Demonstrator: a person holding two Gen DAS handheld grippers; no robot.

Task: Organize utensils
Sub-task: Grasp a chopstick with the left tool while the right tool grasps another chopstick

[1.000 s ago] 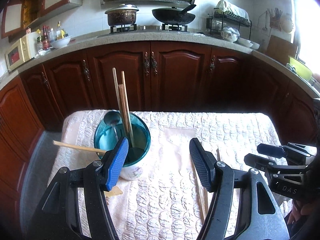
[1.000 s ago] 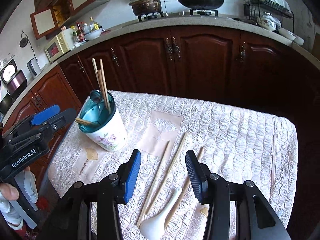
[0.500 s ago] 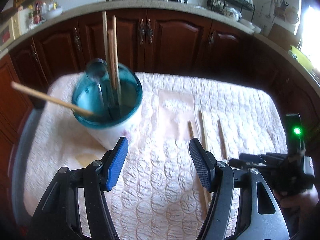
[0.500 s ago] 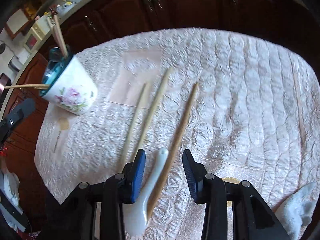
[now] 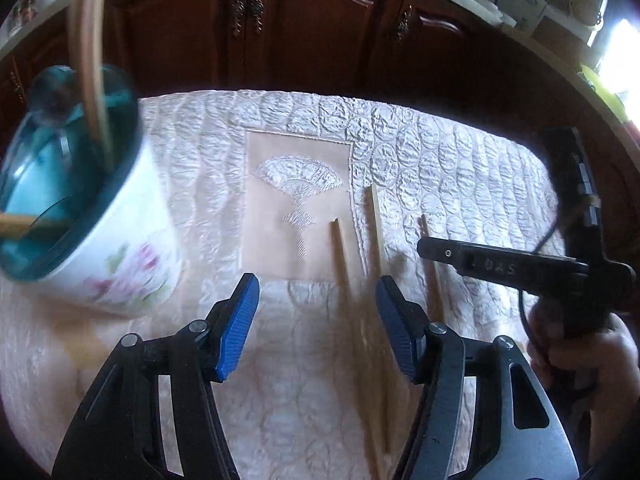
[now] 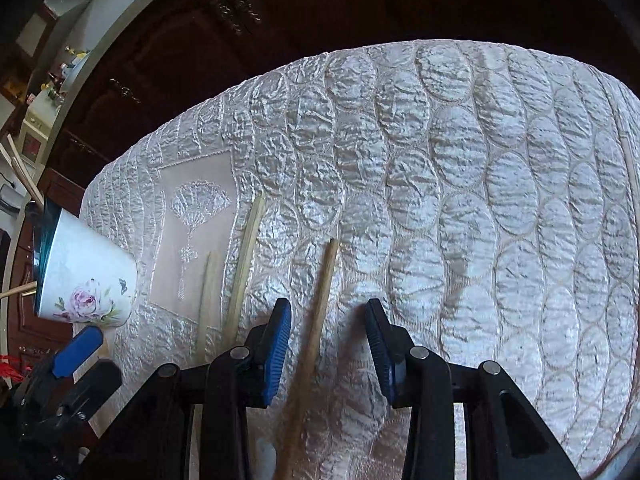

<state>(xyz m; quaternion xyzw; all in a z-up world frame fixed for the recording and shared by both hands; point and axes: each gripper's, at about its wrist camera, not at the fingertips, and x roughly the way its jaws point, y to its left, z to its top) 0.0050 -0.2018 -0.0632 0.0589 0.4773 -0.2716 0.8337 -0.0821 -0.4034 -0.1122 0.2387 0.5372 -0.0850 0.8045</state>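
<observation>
A white flowered cup (image 5: 120,256) with a teal inside holds several chopsticks and a spoon at the left of the cloth. Three loose chopsticks lie on the cloth. My left gripper (image 5: 318,320) hangs low over it, its jaws closing, and one pale chopstick (image 5: 344,272) runs between the fingers untouched. My right gripper (image 6: 328,344) is open astride the brown chopstick (image 6: 324,288), which lies nearer its left finger, pads clear of it. Two paler chopsticks (image 6: 248,252) lie left of it. The right gripper (image 5: 432,248) also shows in the left wrist view, the left gripper (image 6: 86,364) in the right wrist view.
A quilted pale cloth (image 6: 460,200) covers the table, with an embroidered fan panel (image 5: 298,200) in its middle. Dark wooden cabinets (image 5: 280,28) stand just beyond the far edge. A hand (image 5: 580,360) holds the right gripper. Another thin stick (image 6: 630,168) lies at the cloth's right edge.
Both grippers have sunk toward the cloth and tipped downward. The left jaws have narrowed a little. The right gripper has shifted from over the white spoon to straddle the brown chopstick.
</observation>
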